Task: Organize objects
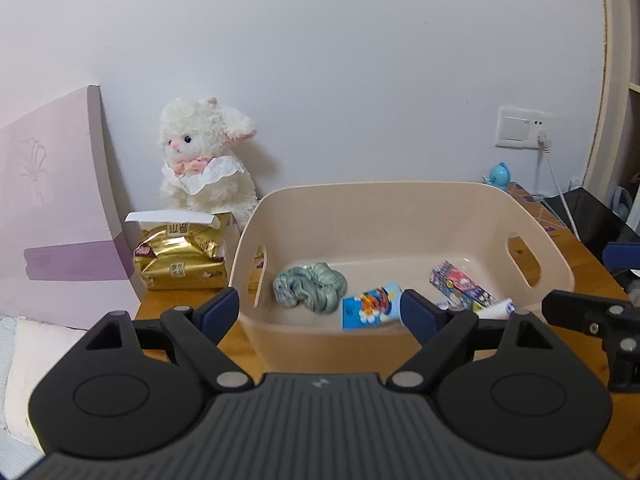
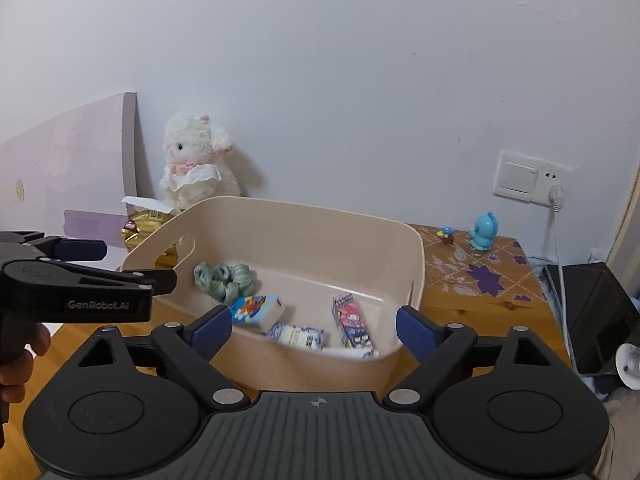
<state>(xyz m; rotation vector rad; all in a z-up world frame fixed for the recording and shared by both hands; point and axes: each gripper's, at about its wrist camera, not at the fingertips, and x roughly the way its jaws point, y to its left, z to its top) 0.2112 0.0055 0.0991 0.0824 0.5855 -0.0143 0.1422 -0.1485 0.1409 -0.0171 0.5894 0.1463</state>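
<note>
Two grippers are hovering side by side at the near edge of the wooden surface (image 2: 480, 300), both with their jaws spread wide and nothing between them. Ahead of the left gripper (image 1: 320, 312) and the right gripper (image 2: 314, 330) a beige plastic bin (image 1: 400, 208) is sitting on the surface, and the sorted things are lying on its floor: a teal scrunchie (image 1: 310, 286) toward the left wall, a blue cartoon packet (image 1: 370, 308) beside it, a blue-and-white packet (image 2: 296, 336) near the front wall, and a pink-and-purple carton (image 2: 352, 322) toward the right. Behind the bin's left corner, a gold tissue pack (image 1: 182, 258) and a white plush lamb (image 1: 204, 156) are resting against the wall. A blue figurine (image 2: 484, 232) is standing at the surface's far right corner.
</note>
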